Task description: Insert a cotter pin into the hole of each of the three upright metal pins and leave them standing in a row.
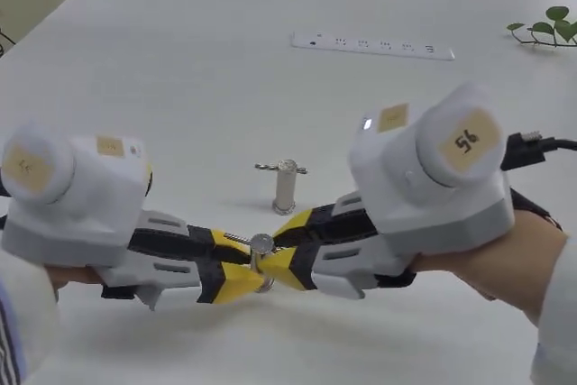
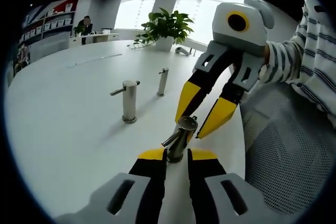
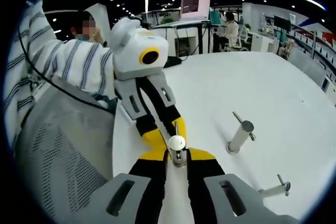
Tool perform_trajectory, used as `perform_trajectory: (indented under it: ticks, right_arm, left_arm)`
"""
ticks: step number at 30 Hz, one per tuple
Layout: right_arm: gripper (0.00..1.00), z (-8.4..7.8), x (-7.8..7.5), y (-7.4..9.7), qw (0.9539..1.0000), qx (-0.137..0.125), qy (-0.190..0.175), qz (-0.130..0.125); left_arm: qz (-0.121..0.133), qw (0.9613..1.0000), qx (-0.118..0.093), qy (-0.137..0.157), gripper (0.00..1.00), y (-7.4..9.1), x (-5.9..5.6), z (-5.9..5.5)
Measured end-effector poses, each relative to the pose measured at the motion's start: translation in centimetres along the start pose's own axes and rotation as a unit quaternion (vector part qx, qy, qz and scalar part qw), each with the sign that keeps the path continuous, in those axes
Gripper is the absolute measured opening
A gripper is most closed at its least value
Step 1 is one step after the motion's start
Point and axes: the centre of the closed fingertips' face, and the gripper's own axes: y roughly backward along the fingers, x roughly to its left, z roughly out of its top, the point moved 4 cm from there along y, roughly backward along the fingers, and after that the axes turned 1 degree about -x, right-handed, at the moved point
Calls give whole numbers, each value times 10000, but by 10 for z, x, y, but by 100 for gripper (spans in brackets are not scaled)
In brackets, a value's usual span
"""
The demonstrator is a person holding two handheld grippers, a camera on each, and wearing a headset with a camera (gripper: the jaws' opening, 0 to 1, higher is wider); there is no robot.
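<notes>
Left tool [image 1: 245,270] and right tool [image 1: 287,254] meet tip to tip at the near edge of the bench [image 1: 180,87], both on the near pin [image 1: 261,243].
- Left tool: jaws nearly closed, clamped on that pin's lower body. The pin stands upright between them.
- Right tool: in the left gripper view its jaws sit partly apart, 1 on each side of the pin head. Can't tell if they actually grip it.
- Near cotter pin [image 2: 169,141] sticks out sideways just under the head.
- Second pin [image 1: 286,191] is just behind, upright, with its cotter pin [image 1: 270,168] through the top.
- Third pin [image 2: 163,81] is further back, also upright.
- Far side: power strip [image 1: 372,45] lying flat, plant [image 1: 545,26] at the right edge.
</notes>
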Motion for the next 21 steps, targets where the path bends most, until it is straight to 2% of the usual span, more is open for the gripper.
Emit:
perform_trajectory:
  ticks: [4,10,17,21]
  right_arm:
    - [18,1,1,-3,10000,-52,30,15]
    - [19,3,1,-9,9999,-84,69,5]
    - [18,4,-1,-16,9999,-49,115,-5]
    - [18,3,-2,-19,10000,-36,37,3]
  left_arm:
    - [8,10000,26,-60,24,3,-1,-1]
    - [-26,9998,63,-182,34,10,-3,-3]
    - [23,9998,-100,-168,54,21,-4,0]
    - [180,9992,-289,-229,66,27,-1,5]
